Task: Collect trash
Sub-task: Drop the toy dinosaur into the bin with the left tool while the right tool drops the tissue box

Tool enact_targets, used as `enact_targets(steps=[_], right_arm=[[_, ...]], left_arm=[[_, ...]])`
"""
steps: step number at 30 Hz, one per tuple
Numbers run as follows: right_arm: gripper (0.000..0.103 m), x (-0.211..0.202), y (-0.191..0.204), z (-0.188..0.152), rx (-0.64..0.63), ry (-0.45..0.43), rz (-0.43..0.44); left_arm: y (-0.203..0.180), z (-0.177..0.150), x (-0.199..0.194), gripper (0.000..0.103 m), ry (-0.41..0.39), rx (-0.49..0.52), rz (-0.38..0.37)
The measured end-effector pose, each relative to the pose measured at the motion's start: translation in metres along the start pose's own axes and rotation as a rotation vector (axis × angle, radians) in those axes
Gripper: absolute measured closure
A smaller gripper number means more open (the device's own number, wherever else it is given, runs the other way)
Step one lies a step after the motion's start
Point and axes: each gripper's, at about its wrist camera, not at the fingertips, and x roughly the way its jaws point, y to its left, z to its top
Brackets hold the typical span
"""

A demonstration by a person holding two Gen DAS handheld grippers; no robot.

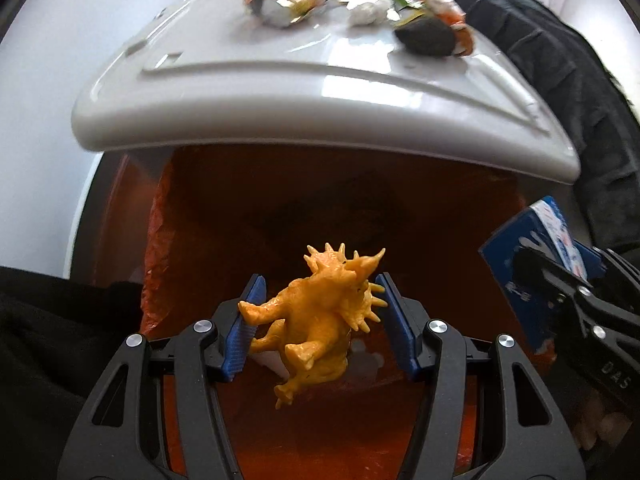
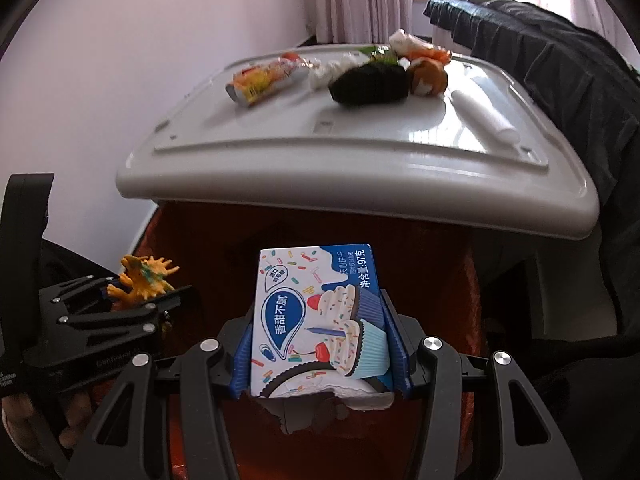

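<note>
Left gripper (image 1: 320, 312) pinches yellow toy dinosaur (image 1: 320, 320); right gripper (image 2: 320, 344) pinches torn biscuit box (image 2: 316, 320). Both over orange-lined bin (image 1: 280, 208); white lid (image 2: 360, 148) far, litter atop.

Claw-held yellow spiky toy (image 1: 320, 320), torn biscuit box (image 2: 316, 320)

On the box (image 2: 316, 320): "香甜不腻" in a blue drop shape, "净含量:97克" and "夹心饼干" along its blue edge. On the right gripper (image 1: 560, 280) body, left wrist view: "DAS". On the left gripper (image 2: 132, 300) body, right wrist view: faint lettering, perhaps "GenRobot", too blurred to be sure.
</note>
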Motion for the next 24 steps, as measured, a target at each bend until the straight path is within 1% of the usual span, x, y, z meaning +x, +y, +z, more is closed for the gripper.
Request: enact_targets(steps=[5, 11, 14, 16, 17, 18, 20, 24], right_arm=[[0.05, 0.006, -0.003, -0.003, 0.013, 0.016, -0.006], [0.05, 0.006, -0.004, -0.003, 0.022, 0.018, -0.006], [0.049, 0.005, -0.005, -0.002, 0.027, 0.018, -0.004], [0.032, 0.007, -0.006, -0.001, 0.034, 0.03, -0.022], [0.027, 0.006, -0.008, 0.0, 0.042, 0.023, -0.043], [0.027, 0.004, -0.011, 0.0, 0.053, 0.013, -0.042], [0.027, 0.001, -0.016, 0.001, 0.079, 0.003, -0.034], [0.027, -0.002, -0.025, 0.004, 0.121, -0.009, -0.02]], left_arm=[[0.007, 0.002, 0.008, 0.047, 0.013, -0.021, 0.041], [0.006, 0.002, 0.007, 0.047, -0.011, -0.011, 0.088], [0.003, 0.006, 0.008, 0.046, -0.02, -0.002, 0.091], [0.002, 0.006, 0.006, 0.037, -0.022, -0.007, 0.085], [0.002, 0.006, 0.004, 0.027, -0.027, -0.009, 0.091], [0.002, 0.006, 0.001, 0.023, -0.045, -0.01, 0.101], [0.001, 0.007, -0.002, 0.022, -0.064, -0.004, 0.108], [-0.001, 0.007, -0.002, 0.022, -0.064, 0.006, 0.109]])
